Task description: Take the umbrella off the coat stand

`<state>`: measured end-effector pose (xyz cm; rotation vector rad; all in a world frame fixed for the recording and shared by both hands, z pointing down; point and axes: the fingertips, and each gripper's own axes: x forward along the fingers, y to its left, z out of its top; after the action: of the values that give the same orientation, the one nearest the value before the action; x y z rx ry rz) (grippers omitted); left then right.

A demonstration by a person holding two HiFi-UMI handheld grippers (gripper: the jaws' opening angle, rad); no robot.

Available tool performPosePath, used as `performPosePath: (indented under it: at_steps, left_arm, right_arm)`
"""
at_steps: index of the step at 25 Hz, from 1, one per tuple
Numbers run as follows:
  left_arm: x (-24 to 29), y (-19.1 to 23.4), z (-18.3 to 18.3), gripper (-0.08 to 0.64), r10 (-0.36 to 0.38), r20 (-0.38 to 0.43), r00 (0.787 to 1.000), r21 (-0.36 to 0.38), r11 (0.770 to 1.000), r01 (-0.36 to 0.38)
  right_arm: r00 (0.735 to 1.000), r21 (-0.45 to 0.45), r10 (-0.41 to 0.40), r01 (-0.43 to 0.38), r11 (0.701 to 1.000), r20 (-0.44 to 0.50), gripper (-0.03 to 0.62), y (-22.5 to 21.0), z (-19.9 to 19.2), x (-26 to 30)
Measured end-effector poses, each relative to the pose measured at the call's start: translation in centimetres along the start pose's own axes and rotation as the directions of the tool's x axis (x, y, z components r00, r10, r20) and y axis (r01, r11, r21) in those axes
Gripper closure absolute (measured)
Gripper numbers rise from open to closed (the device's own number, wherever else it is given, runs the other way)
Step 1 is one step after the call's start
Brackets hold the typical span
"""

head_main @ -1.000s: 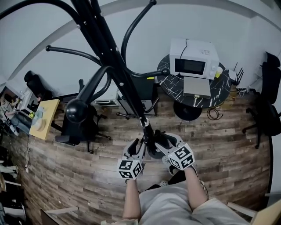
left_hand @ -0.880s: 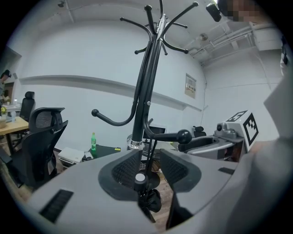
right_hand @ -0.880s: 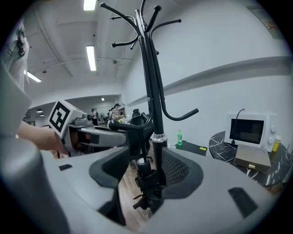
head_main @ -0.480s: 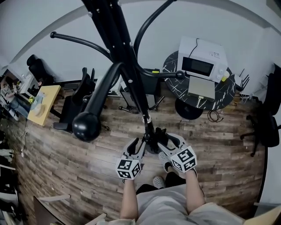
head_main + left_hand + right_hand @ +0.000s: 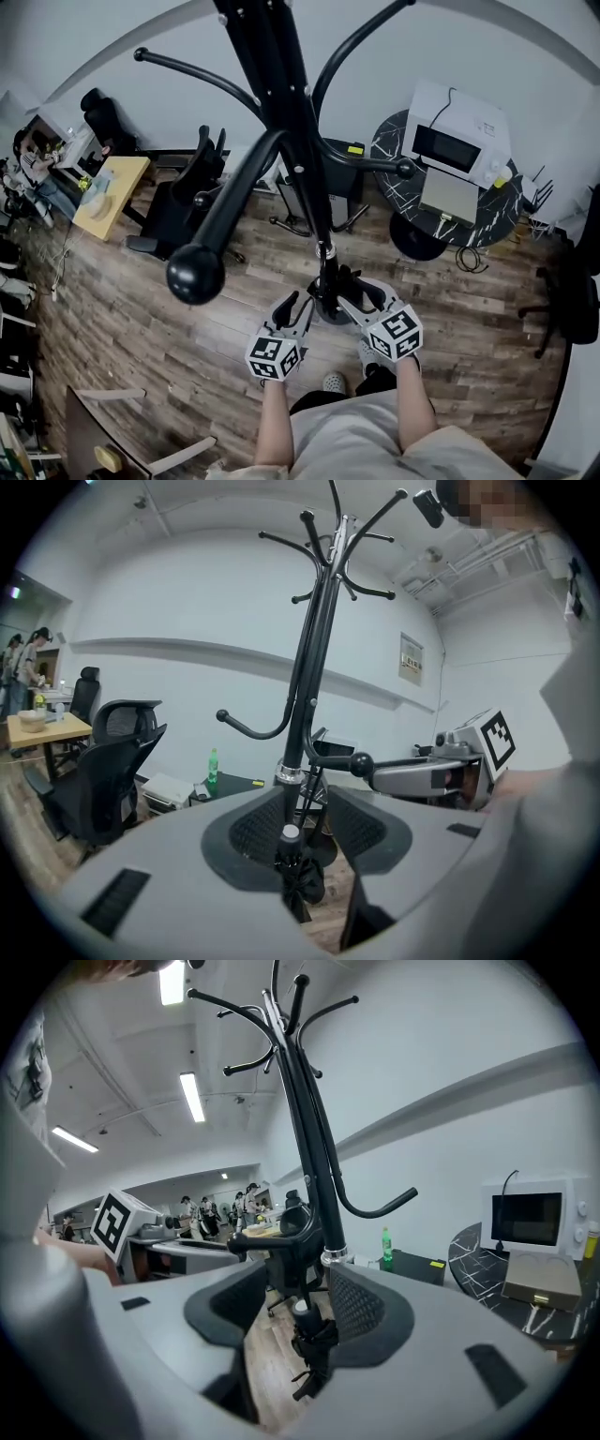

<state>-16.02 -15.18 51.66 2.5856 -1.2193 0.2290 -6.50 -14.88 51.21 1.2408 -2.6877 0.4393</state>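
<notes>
The slim black folded umbrella (image 5: pixel 298 874) is hanging low beside the pole of the tall black metal coat stand (image 5: pixel 314 649), so nothing is taken off yet. The left tongs (image 5: pixel 305 803) are standing wide apart with the umbrella between the pads, gripping nothing. The right tongs (image 5: pixel 300 1293) are flanking it too, parted and not pressing. Closing and lifting clear are remaining, I judge. Counting: one umbrella, one coat stand, two tongs.

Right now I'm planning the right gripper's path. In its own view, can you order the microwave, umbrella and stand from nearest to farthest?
1. Umbrella, between the jaws.
2. Stand, just behind it, centre.
3. Microwave, far right.
</notes>
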Motion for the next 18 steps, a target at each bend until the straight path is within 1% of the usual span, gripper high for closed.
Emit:
performPosePath:
  at_steps: [3, 7, 10, 14, 16, 18]
  left_arm:
    - [0.3, 0.2, 0.3, 0.407, 0.018, 0.003, 1.000, 0.002, 1.000, -0.018]
    - [1.5, 0.5, 0.0, 0.407, 0.060, 0.009, 0.998, 0.007, 0.998, -0.060]
    - [2.8, 0.3, -0.9, 0.407, 0.083, 0.012, 0.996, -0.009, 0.996, -0.083]
    - [4.1, 0.7, -1.2, 0.407, 0.102, 0.036, 0.994, -0.035, 0.994, -0.101]
    - [4.8, 0.6, -1.5, 0.408, 0.101, 0.035, 0.994, -0.023, 0.995, -0.100]
    - [5.4, 0.3, -1.8, 0.408, 0.092, 0.029, 0.995, 0.006, 0.996, -0.092]
  right_arm:
    - [0.999, -0.018, 0.041, -0.041, 0.999, -0.009, 0.371, -0.5, 0.5, 0.8]
    - [0.995, -0.044, 0.098, -0.099, 0.994, -0.030, 0.374, -1.2, 0.4, 1.8]
    - [0.986, -0.066, 0.149, -0.153, 0.986, -0.069, 0.377, -1.2, -0.6, 2.3]
    - [0.975, -0.086, 0.204, -0.211, 0.974, -0.085, 0.377, -1.2, -0.9, 3.1]
    - [0.970, -0.108, 0.223, -0.234, 0.966, -0.100, 0.380, -1.3, -1.3, 3.5]
    - [0.963, -0.118, 0.244, -0.257, 0.959, -0.114, 0.380, -1.3, -1.9, 3.5]
